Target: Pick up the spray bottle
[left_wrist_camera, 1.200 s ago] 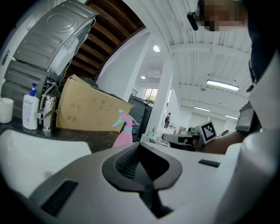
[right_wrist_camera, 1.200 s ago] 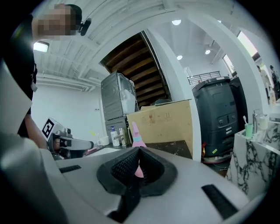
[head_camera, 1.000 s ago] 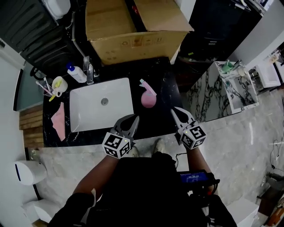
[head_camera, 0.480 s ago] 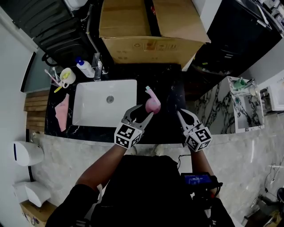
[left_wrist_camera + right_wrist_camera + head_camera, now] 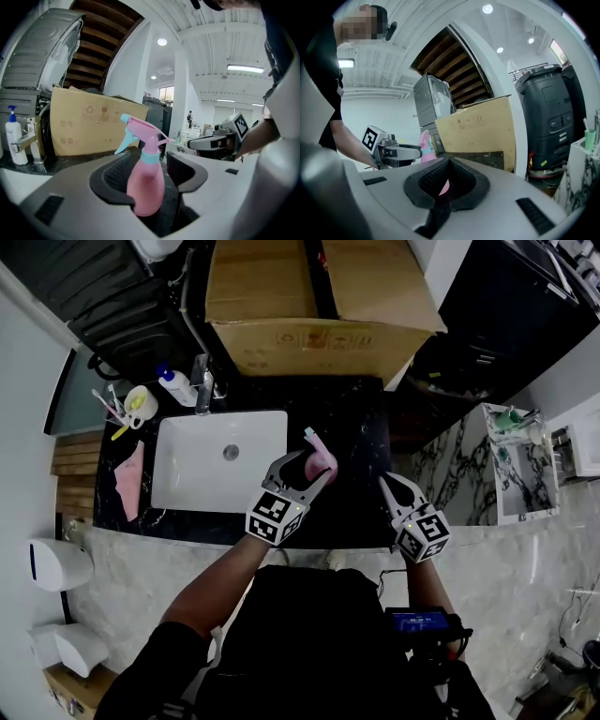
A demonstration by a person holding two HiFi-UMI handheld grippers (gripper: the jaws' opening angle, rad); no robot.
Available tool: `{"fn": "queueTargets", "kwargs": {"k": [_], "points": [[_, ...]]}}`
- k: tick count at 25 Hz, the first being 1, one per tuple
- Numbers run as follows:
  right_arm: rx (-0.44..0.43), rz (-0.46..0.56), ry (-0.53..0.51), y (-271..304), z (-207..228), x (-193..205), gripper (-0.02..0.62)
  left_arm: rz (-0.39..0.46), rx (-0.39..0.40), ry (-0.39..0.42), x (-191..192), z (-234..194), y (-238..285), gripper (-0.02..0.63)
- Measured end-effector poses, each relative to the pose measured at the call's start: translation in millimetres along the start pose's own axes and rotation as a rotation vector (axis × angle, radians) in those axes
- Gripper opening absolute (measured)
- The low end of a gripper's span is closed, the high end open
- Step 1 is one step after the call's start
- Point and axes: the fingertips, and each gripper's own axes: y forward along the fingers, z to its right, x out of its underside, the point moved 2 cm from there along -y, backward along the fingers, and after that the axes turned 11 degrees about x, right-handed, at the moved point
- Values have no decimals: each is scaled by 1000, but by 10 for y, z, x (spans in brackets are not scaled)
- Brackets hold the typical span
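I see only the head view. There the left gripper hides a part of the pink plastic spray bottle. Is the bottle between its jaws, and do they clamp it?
Observer: In the left gripper view the pink plastic spray bottle stands upright between the jaws of the left gripper. The jaws are opening and do not clamp it.
Operator: Which way does its nozzle point?
Observer: The light blue nozzle points left in that view, toward the brown cardboard box.
Operator: And the right gripper, does it hold anything?
Observer: No. In the right gripper view the jaws of the right gripper stand together and hold nothing.
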Motion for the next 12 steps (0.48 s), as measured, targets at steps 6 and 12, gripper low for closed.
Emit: {"fn": "queueTargets", "kwargs": {"k": [6,12], "points": [[24,-3,-2,-25,58,-7,26,-3,14,-2,-1,-25,111,238],[46,-16,5,-71,96,37,26,9,17,-13,-16,-55,174,230]]}}
